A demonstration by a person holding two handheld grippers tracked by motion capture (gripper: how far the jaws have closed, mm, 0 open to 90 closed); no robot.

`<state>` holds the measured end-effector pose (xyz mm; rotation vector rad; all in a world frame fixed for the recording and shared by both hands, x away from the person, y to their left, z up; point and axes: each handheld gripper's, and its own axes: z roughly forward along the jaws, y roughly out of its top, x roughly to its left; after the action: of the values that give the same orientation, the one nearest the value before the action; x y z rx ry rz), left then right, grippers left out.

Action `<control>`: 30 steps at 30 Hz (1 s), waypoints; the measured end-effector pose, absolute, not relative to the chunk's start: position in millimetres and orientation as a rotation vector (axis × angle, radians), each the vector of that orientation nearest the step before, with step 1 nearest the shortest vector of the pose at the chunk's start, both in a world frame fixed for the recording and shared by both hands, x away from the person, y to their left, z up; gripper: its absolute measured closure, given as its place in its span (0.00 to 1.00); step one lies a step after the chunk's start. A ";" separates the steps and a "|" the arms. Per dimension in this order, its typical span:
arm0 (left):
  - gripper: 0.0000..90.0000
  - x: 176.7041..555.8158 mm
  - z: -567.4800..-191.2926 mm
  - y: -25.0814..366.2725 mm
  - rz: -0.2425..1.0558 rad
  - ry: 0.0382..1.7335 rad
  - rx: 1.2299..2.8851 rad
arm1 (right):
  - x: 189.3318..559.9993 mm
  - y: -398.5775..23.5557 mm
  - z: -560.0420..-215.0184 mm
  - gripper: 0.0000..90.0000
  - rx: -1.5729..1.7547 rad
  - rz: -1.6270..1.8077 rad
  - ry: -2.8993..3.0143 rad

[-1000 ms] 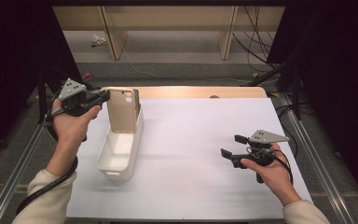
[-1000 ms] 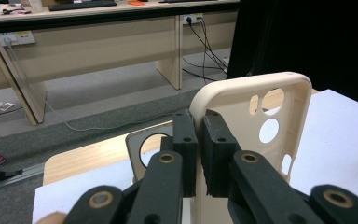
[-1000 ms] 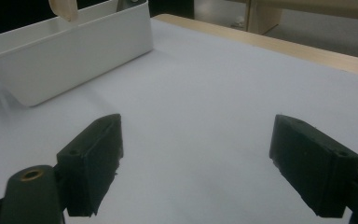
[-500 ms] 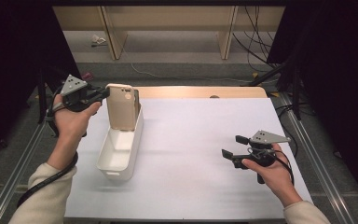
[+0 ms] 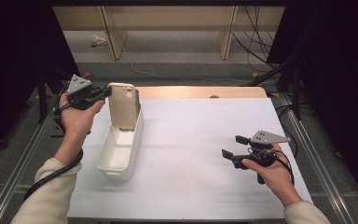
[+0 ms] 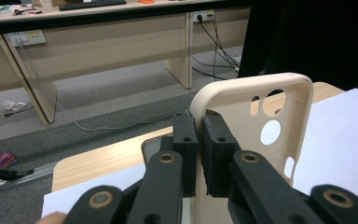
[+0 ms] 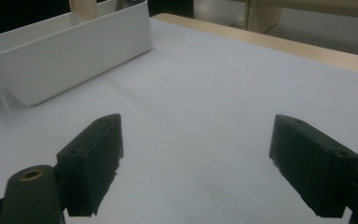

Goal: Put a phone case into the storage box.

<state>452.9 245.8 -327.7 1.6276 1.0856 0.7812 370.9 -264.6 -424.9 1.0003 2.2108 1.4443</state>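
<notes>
Over white bin [image 5: 119, 154], left tool [image 6: 199, 140] pinches phone case [image 6: 261, 116] edge.

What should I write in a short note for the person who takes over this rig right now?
Left hand-held gripper: shut on the side edge of the beige phone case, holding it upright over the far end of the white bin.
Right hand-held gripper: open, holding nothing, low over the white table cover on the right side, apart from the bin.
Done: the case is picked up and brought over the bin.
Left: judging by its place, lower the case into the bin and let go. Whether its lower end already touches the bin floor I cannot tell.
</notes>
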 end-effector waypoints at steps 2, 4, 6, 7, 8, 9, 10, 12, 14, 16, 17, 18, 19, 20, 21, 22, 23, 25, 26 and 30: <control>0.94 454.9 -329.7 247.2 0.778 1.094 1.628 | 370.9 -264.6 -425.0 0.20 1.001 1.445 2.211; 0.94 456.6 -332.1 248.9 0.780 1.104 1.626 | 370.8 -264.6 -425.0 0.20 1.000 1.445 2.211; 0.94 458.3 -334.9 250.4 0.771 1.113 1.624 | 370.8 -264.7 -424.8 0.20 1.001 1.445 2.210; 0.94 458.7 -336.2 251.0 0.769 1.116 1.626 | 370.9 -264.7 -424.8 0.20 1.001 1.445 2.209; 0.94 459.1 -337.5 251.4 0.767 1.120 1.627 | 370.9 -264.7 -424.9 0.20 1.001 1.445 2.210; 0.94 459.3 -338.8 251.7 0.766 1.122 1.627 | 370.9 -264.7 -425.0 0.20 1.001 1.445 2.210; 0.94 459.7 -340.1 251.9 0.762 1.125 1.628 | 370.9 -264.7 -425.0 0.20 1.001 1.445 2.211; 0.94 460.8 -342.3 252.7 0.759 1.126 1.631 | 371.0 -264.7 -424.9 0.20 1.001 1.446 2.210; 0.94 462.0 -344.1 253.2 0.756 1.128 1.636 | 371.0 -264.7 -425.1 0.20 1.002 1.446 2.210; 0.94 463.4 -346.5 253.7 0.748 1.125 1.641 | 371.0 -264.7 -425.2 0.20 1.001 1.445 2.211; 0.94 463.8 -347.3 253.8 0.747 1.125 1.643 | 371.0 -264.7 -425.1 0.20 1.002 1.445 2.211; 0.94 464.6 -348.7 254.0 0.744 1.122 1.647 | 371.1 -264.6 -425.1 0.20 1.002 1.446 2.210; 0.94 465.1 -350.0 254.0 0.741 1.121 1.647 | 371.1 -264.6 -425.1 0.20 1.001 1.446 2.211; 0.94 465.6 -351.4 254.1 0.737 1.119 1.650 | 371.1 -264.6 -425.2 0.20 1.002 1.446 2.212; 0.94 466.2 -352.7 254.2 0.735 1.117 1.653 | 371.1 -264.5 -425.3 0.20 1.003 1.445 2.213; 0.94 466.7 -354.3 254.1 0.730 1.118 1.652 | 371.0 -264.4 -425.4 0.20 1.003 1.444 2.214; 0.94 467.3 -355.8 254.1 0.727 1.118 1.655 | 371.0 -264.4 -425.3 0.20 1.002 1.443 2.214; 0.94 468.3 -358.9 254.1 0.722 1.114 1.662 | 371.0 -264.6 -425.2 0.20 1.001 1.446 2.212; 0.94 468.8 -360.4 254.1 0.719 1.110 1.664 | 371.1 -264.6 -425.1 0.20 1.002 1.446 2.211; 0.94 470.8 -366.9 254.2 0.708 1.111 1.667 | 371.0 -264.4 -425.3 0.20 1.003 1.445 2.214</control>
<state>470.8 254.2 -366.9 1.6669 1.1107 0.7078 371.0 -264.4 -425.3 1.0030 2.2137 1.4452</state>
